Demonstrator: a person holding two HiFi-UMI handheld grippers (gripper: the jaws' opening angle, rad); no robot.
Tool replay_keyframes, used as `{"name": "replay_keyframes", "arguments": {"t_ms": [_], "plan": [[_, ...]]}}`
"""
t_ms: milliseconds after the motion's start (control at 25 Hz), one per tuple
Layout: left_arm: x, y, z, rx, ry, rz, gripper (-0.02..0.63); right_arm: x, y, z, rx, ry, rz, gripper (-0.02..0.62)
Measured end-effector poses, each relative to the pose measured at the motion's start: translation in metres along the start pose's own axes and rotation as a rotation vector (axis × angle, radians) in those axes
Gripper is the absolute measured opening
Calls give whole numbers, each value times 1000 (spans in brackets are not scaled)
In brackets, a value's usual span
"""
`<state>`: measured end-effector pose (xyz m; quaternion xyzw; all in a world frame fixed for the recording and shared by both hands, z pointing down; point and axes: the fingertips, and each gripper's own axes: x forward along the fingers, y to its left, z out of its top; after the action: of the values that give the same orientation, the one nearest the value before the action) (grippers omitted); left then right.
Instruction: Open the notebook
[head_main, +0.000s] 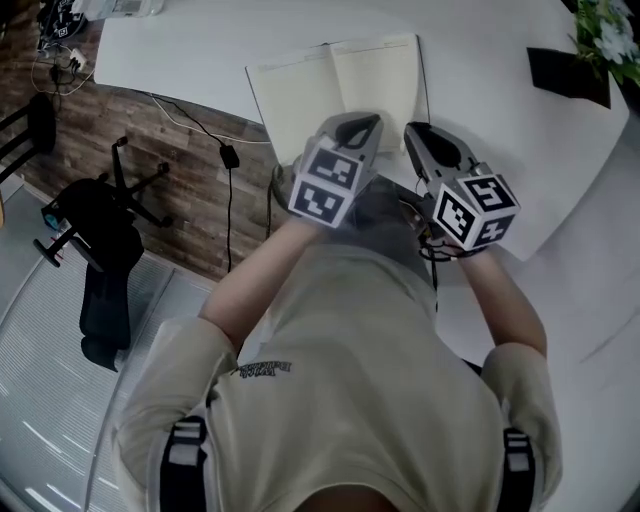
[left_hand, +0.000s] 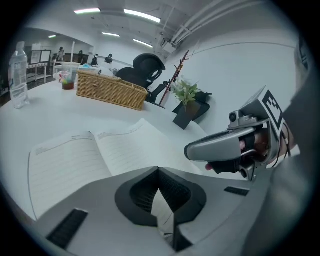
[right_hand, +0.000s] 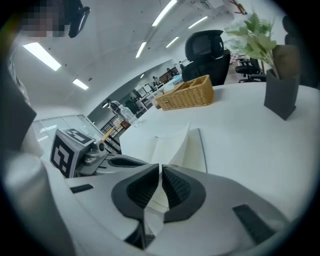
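1 basket (left_hand: 107, 91) beyond notebook (left_hand: 90, 155): gripper views

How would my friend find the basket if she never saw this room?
Start at the big white table. Look past the open notebook to its far side. The basket is the only woven, straw-coloured thing there, wide and low beside a clear cup.

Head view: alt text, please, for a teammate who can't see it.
A notebook lies open on a white table, with the left hand-held gripper and right hand-held gripper at its near edge. The person's arms fill the foreground.
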<state>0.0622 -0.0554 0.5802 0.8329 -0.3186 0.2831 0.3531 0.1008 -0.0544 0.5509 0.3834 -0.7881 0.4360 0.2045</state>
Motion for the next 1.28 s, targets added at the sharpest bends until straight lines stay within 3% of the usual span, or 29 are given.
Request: {"name": "replay_keyframes", "arguments": {"t_ms": [200, 320, 680, 800, 1000, 1280], "plan": [[-44, 22, 7, -50, -75, 42, 0, 18, 47, 7, 24, -37, 144, 60], [-70, 40, 3, -90, -104, 85, 0, 30, 74, 10, -20, -37, 206, 60], [-119, 74, -31, -251, -150, 203, 0, 71, 137, -9, -133, 104, 342, 5], [-124, 88, -49, -288, -153, 229, 0, 96, 141, -31, -153, 168, 333, 5], [-116, 101, -79, -322, -108, 218, 0, 126, 128, -58, -146, 272, 245, 5], [-97, 96, -89, -331, -93, 177, 0, 134, 119, -56, -92, 282, 216, 5]]}}
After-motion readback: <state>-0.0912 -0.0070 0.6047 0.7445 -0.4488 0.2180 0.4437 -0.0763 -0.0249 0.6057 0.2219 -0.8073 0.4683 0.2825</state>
